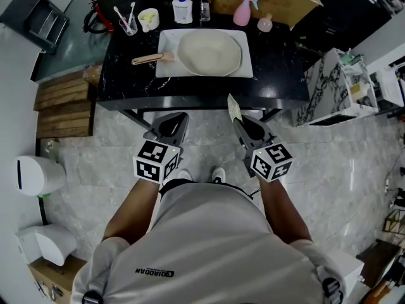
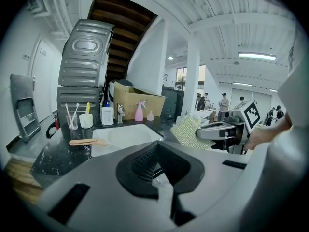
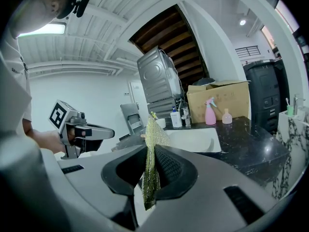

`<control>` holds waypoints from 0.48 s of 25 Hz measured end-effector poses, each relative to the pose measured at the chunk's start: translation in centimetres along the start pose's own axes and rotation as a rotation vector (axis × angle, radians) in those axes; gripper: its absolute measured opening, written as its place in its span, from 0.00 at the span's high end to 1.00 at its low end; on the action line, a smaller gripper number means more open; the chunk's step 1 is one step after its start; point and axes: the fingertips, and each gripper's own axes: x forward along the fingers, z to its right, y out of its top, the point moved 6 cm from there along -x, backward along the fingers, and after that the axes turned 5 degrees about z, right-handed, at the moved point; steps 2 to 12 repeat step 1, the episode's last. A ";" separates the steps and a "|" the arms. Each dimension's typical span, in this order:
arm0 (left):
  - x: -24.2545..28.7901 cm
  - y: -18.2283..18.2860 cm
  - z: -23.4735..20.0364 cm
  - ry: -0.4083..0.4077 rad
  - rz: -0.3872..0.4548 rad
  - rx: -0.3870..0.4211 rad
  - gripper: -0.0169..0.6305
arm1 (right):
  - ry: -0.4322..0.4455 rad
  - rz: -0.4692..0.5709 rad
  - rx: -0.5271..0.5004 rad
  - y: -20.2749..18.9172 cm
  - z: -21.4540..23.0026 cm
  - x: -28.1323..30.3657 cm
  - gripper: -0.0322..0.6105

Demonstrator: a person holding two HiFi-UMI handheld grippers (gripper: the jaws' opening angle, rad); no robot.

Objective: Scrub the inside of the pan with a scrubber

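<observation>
Head view: the pan lies on a white tray on the black surface. Right gripper jaws grasp the scrubber; left gripper jaws are clenched on nothing, short of the surface.

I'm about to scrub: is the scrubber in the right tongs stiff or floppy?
Probably pliable: the scrubber is a thin mesh sheet pinched in the right tongs. Likely light: it stands above them unsupported. Its coarse weave should resist slipping.
</observation>
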 end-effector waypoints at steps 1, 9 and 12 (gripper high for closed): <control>0.0 0.0 0.0 0.000 0.000 0.001 0.95 | -0.001 -0.001 0.000 0.0 0.0 0.0 0.83; 0.0 0.0 0.0 0.000 0.000 0.001 0.95 | -0.001 -0.001 0.000 0.0 0.0 0.0 0.83; 0.0 0.0 0.0 0.000 0.000 0.001 0.95 | -0.001 -0.001 0.000 0.0 0.0 0.0 0.83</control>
